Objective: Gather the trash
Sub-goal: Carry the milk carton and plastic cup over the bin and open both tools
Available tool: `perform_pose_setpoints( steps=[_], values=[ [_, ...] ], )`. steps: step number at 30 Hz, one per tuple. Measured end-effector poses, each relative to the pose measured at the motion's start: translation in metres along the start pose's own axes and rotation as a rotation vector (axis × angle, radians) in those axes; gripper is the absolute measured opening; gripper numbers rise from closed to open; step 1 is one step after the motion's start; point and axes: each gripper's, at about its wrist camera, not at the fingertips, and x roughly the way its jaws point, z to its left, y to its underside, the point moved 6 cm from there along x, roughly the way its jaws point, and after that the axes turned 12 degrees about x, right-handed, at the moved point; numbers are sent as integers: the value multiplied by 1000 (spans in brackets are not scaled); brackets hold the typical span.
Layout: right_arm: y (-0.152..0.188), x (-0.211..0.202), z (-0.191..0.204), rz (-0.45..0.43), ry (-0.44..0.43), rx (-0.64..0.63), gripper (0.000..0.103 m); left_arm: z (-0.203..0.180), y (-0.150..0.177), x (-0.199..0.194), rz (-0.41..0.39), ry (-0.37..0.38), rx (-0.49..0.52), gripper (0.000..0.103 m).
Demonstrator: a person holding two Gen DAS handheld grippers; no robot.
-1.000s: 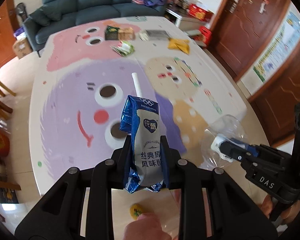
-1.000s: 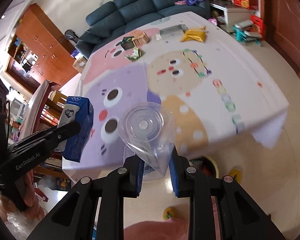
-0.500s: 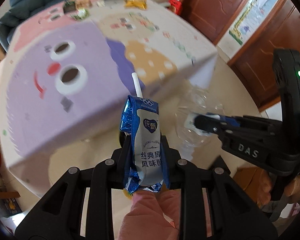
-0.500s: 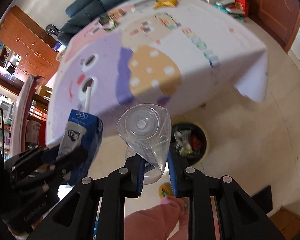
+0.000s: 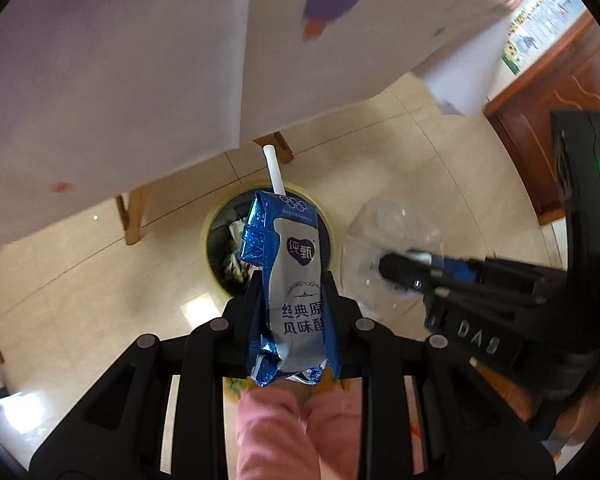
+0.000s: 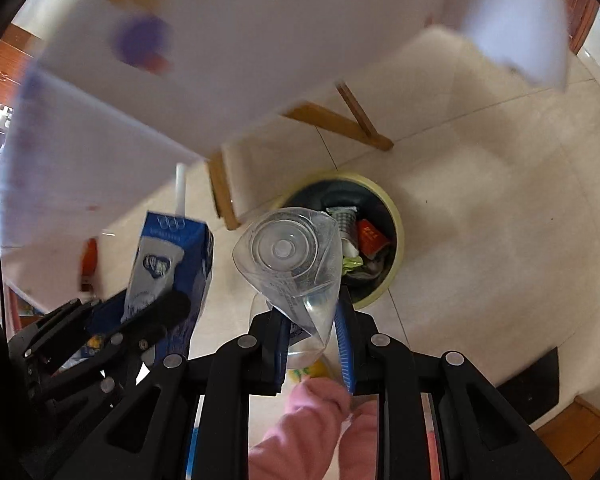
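Note:
My left gripper (image 5: 292,280) is shut on a blue and white yogurt carton (image 5: 290,276) with a white straw (image 5: 273,172) sticking up. The carton hangs above a round trash bin (image 5: 220,236) with a yellow rim, part full of wrappers. My right gripper (image 6: 310,312) is shut on a crumpled clear plastic bottle (image 6: 290,256), held just left of the same trash bin (image 6: 384,232). In the left wrist view the clear bottle (image 5: 384,232) and right gripper (image 5: 396,270) sit to the right of the carton. The yogurt carton (image 6: 168,264) shows at left in the right wrist view.
The tablecloth (image 5: 140,60) hangs over the table edge above the bin, with wooden table legs (image 6: 340,120) behind it. Pale tiled floor (image 6: 480,200) surrounds the bin. A wooden door (image 5: 560,92) stands at right. A pink sleeve (image 5: 296,432) shows at the bottom.
Both grippers have dropped from above the tabletop to below its edge and tilted down at the floor. The trash bin now lies right under the carton and bottle.

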Motion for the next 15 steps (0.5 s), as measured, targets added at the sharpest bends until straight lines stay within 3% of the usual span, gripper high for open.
perform_pose_setpoints(
  steps=[9, 11, 15],
  values=[
    [-24, 109, -33, -15, -10, -15, 23, 20, 8, 110, -11, -74, 28, 23],
    [-25, 128, -40, -2, -12, -7, 36, 23, 10, 126, -16, -92, 49, 26],
    [-25, 162, -53, 12, 12, -9, 45, 31, 17, 160, -14, -139, 76, 42]
  ],
)
